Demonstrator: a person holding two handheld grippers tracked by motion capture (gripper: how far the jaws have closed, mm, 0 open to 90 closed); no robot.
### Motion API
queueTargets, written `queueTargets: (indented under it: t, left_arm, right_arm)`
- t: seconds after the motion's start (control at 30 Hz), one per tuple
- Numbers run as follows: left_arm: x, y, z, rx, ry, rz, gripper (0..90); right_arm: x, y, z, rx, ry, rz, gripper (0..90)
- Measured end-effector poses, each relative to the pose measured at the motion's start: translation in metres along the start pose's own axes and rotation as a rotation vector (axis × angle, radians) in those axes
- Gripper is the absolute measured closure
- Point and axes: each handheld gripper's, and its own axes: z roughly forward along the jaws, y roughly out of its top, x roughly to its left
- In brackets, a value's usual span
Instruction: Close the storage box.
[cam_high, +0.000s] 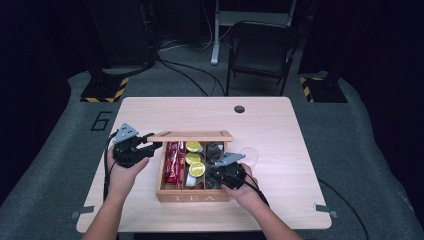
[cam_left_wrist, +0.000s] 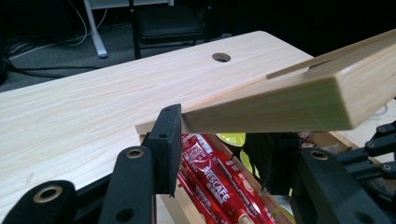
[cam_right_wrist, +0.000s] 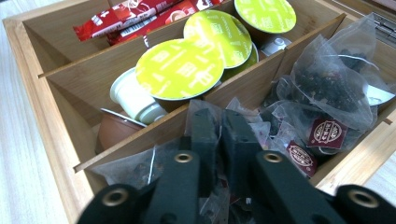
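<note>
Lid (cam_left_wrist: 280, 105) sits clamped in my left fingers (cam_left_wrist: 219, 154), tilted up over the box (cam_high: 192, 196) on the counter (cam_high: 280, 130). My right fingers (cam_right_wrist: 219, 140) are down in the box's right compartment, nearly together and pinching the clear wrap of a tea bag (cam_right_wrist: 205, 116); how firmly they have it I can't quite tell. More tea bags (cam_right_wrist: 336, 84) lie just beside it. Pods (cam_right_wrist: 180, 70) fill the middle compartment, red sticks (cam_left_wrist: 210, 177) the left.

Matt pale wood tea box (cam_high: 165, 192), glossy red foil sachets (cam_right_wrist: 135, 14), translucent mesh teabags (cam_right_wrist: 336, 79).
</note>
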Motion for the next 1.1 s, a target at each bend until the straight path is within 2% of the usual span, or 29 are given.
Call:
queueTargets:
  t: [0.1, 0.2, 0.33, 0.6, 1.1]
  left_arm:
    - [0.000, 0.000, 0.000, 0.000, 0.000, 0.000, 56.6]
    - [0.000, 0.000, 0.000, 0.000, 0.000, 0.000, 56.6]
    - [0.000, 0.000, 0.000, 0.000, -0.001, 0.000, 56.5]
    - [0.000, 0.000, 0.000, 0.000, -0.002, -0.001, 56.6]
    - [0.000, 0.000, 0.000, -0.002, -0.001, -0.001, 56.6]
  right_arm:
    - [0.000, 0.000, -0.001, 0.010, 0.007, -0.017, 88.4]
    - [0.001, 0.001, -0.002, 0.001, 0.008, -0.004, 89.9]
    - [0.001, 0.002, -0.006, -0.025, 0.021, -0.006, 90.0]
    - [0.000, 0.008, -0.020, -0.087, 0.011, 0.006, 90.0]
    - [-0.003, 0.014, -0.041, -0.141, 0.011, 0.015, 90.0]
